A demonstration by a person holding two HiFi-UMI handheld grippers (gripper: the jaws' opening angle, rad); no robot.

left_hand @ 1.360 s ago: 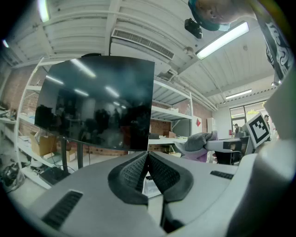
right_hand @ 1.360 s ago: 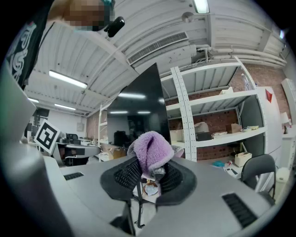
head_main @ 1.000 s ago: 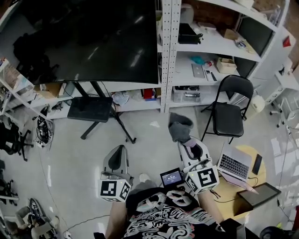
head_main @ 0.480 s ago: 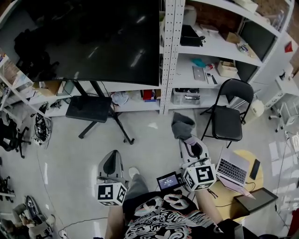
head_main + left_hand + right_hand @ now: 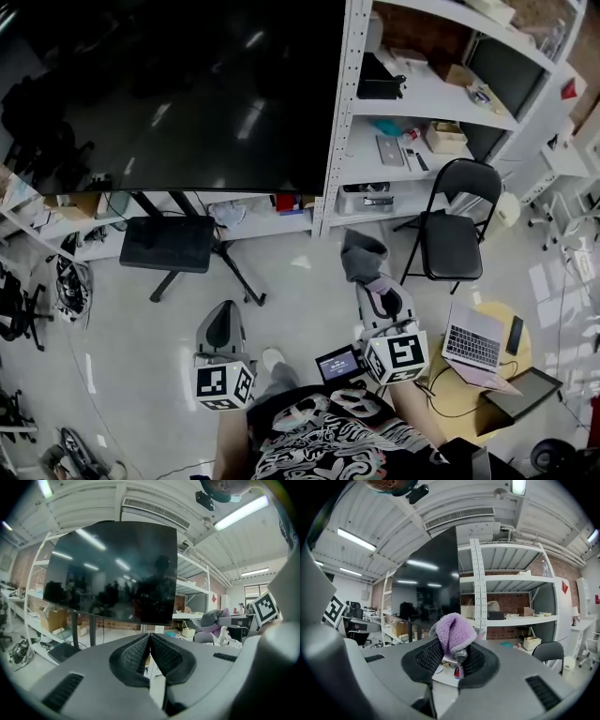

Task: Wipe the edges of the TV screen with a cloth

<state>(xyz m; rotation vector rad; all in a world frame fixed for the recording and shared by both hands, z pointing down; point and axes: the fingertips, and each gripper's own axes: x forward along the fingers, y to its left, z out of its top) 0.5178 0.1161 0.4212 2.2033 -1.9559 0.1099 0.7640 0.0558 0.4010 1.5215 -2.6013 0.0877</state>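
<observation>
Closer than 1 s ago, the TV screen (image 5: 187, 94) fills more of head view. My right gripper (image 5: 452, 656) pinches the cloth (image 5: 454, 632), well apart from it; left gripper (image 5: 150, 641) is pressed together, empty. I should approach the edge w/ light pressure.

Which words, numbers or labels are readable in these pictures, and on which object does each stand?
No text is readable.
Small screen: lit, but too small to read.
Red sign on the shelving's end: too blurred to read.
Marker cubes: only black-and-white square patterns, no letters.
</observation>
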